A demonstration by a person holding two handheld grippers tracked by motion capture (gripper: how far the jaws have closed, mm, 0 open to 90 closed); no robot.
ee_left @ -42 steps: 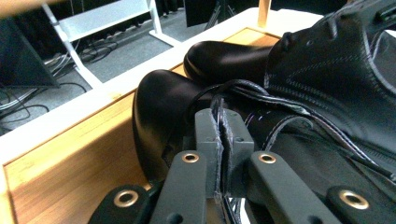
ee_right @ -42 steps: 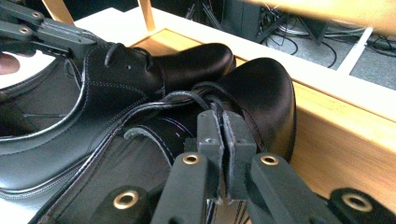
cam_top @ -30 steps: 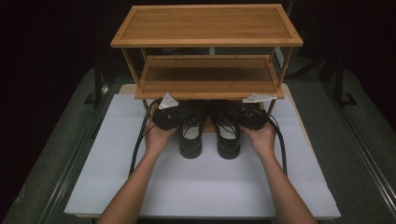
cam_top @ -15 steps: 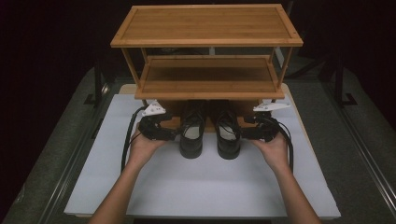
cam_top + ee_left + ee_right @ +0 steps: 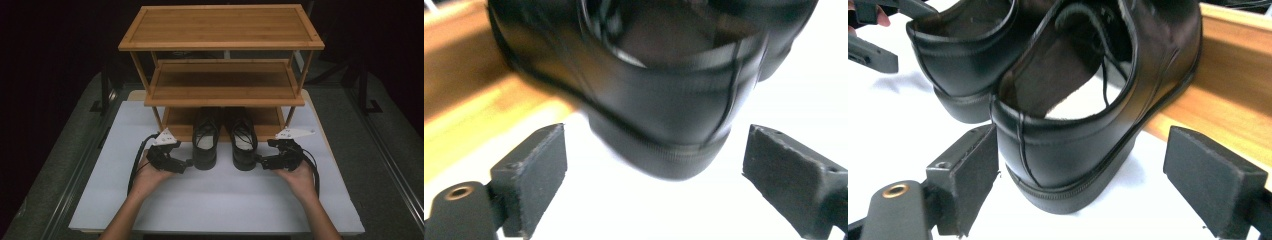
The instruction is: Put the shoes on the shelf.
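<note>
Two black leather shoes stand side by side, toes under the bottom shelf of a bamboo rack (image 5: 225,82) and heels out on the white board (image 5: 220,200). My left gripper (image 5: 187,162) lies just left of the left shoe (image 5: 205,142). Its jaws have just been opening. In the left gripper view, that gripper (image 5: 656,152) is open and the heel (image 5: 659,100) sits just ahead of the pads, untouched. My right gripper (image 5: 259,161) lies right of the right shoe (image 5: 243,142). My right gripper (image 5: 1083,165) has also just been opening, and the heel (image 5: 1073,145) stands between its pads without contact.
The rack has three bamboo shelves; the middle shelf (image 5: 225,80) overhangs the shoes' fronts, and the bottom shelf's edge (image 5: 1228,75) runs close beside the right shoe. Black cables trail from both grippers. A dark grey table surrounds the white board.
Both hands have drawn outward and back toward the person, away from the rack. Both pairs of jaws have opened. The shoes have stayed where they were.
</note>
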